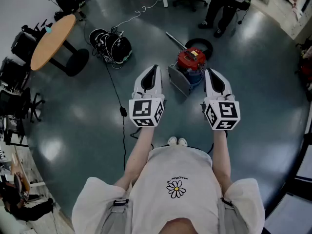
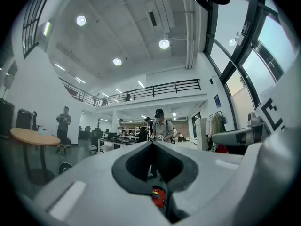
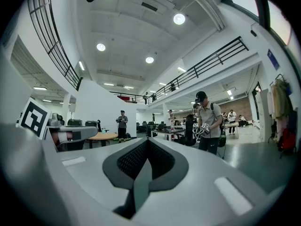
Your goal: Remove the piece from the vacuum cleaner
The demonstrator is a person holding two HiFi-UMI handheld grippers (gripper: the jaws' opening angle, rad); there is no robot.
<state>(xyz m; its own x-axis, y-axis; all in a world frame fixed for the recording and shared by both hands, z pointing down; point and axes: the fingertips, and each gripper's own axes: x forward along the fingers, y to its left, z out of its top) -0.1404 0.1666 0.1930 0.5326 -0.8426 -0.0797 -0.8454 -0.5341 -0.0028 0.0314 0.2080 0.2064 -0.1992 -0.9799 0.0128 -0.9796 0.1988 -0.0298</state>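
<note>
The vacuum cleaner (image 1: 191, 62), red on top with a blue body, stands on the grey floor ahead of me, between the two grippers. A grey flat piece (image 1: 178, 81) leans at its near left side, and a thin wand (image 1: 174, 39) sticks out behind it. My left gripper (image 1: 155, 68) is held in the air to the vacuum's left, shut on nothing. My right gripper (image 1: 209, 72) hovers to its right, also shut and empty. In the left gripper view the jaws (image 2: 153, 143) meet, with a bit of the red vacuum (image 2: 159, 197) showing below them. The right gripper (image 3: 148, 140) points level across the hall.
A round wooden table (image 1: 52, 40) stands far left, with a black bag and cables (image 1: 114, 47) near it. A black cable (image 1: 117, 91) runs across the floor past my left gripper. A person (image 1: 224, 6) stands behind the vacuum. Chairs (image 1: 19, 101) line the left edge.
</note>
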